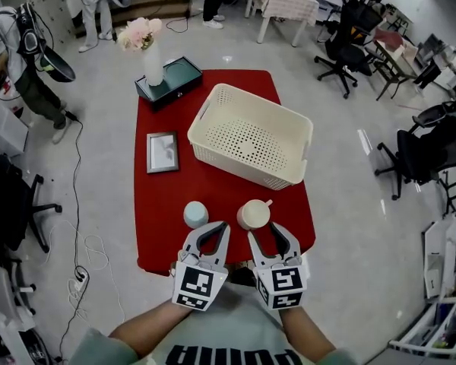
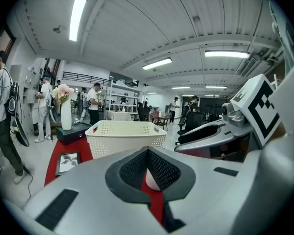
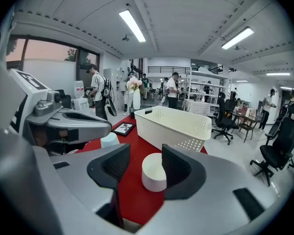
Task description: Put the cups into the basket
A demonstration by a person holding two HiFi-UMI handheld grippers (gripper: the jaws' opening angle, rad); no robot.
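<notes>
Overhead, head view: basket (image 1: 302, 131) on red cloth (image 1: 213, 185); blue cup (image 1: 196, 214) and cream cup (image 1: 254, 214) stand upright on the cloth on the basket's near side, outside it and apart from its wall. Left gripper (image 1: 223, 226) and right gripper (image 1: 269, 233) sit just past the cups from the basket.

Left gripper view: jaws pressed together at the tips, pinching nothing. A pale cup (image 2: 152, 181) shows through the pad gap, basket (image 2: 125, 136) beyond.

Right gripper view: jaws spread, cream cup (image 3: 153, 173) just ahead of them with no pad pressing it. Blue cup (image 3: 109, 140) left of it, basket (image 3: 174, 126) beyond both
</notes>
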